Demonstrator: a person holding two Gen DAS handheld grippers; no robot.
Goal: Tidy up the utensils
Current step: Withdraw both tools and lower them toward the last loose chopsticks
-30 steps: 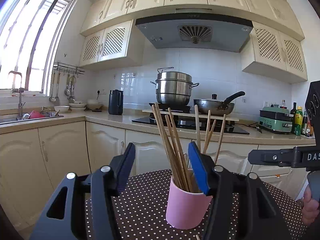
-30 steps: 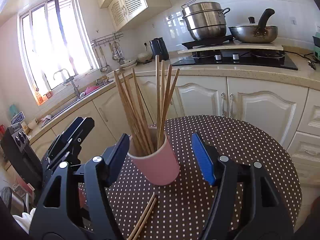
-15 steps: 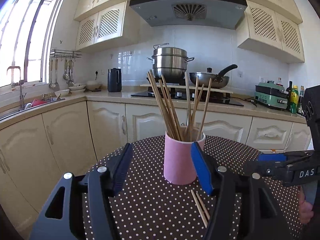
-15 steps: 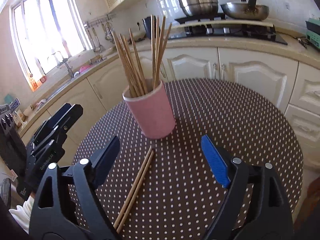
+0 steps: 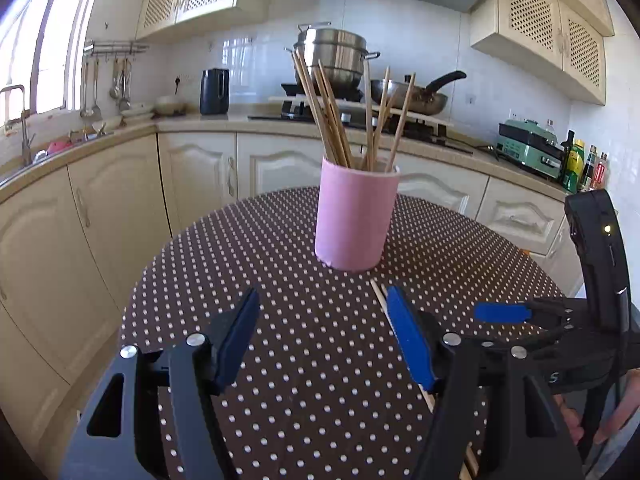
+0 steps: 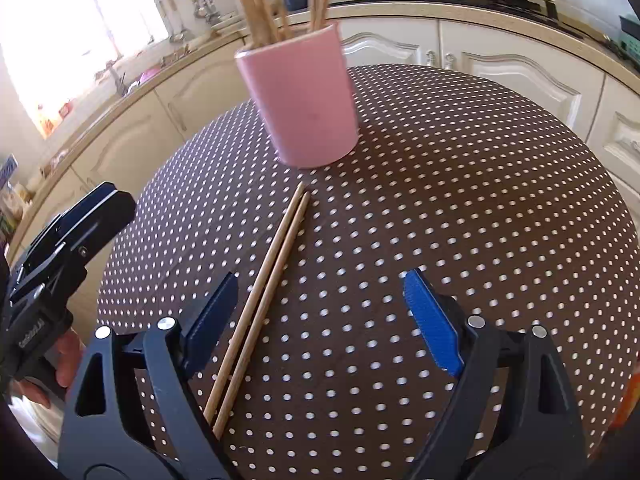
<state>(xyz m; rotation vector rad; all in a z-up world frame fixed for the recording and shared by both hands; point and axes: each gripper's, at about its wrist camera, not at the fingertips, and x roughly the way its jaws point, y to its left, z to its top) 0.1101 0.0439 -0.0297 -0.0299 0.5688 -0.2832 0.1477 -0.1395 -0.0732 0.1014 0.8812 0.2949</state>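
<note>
Lots of open dotted surface (image 6: pixel 460 184) on the right side, wide enough for tongs to pass. Standing in the way near the far middle: a pink cup (image 6: pixel 304 96) full of tall sticks (image 5: pixel 340 120) fanning upward, blocking any reach straight over its top. Lying flat just in front of the cup: two loose chopsticks (image 6: pixel 264 288), side by side, running toward the near edge. Sitting low over the near side: right tongs (image 6: pixel 320 316), spread wide over the loose pair, and left tongs (image 5: pixel 320 336), with bare surface between the fingers.
</note>
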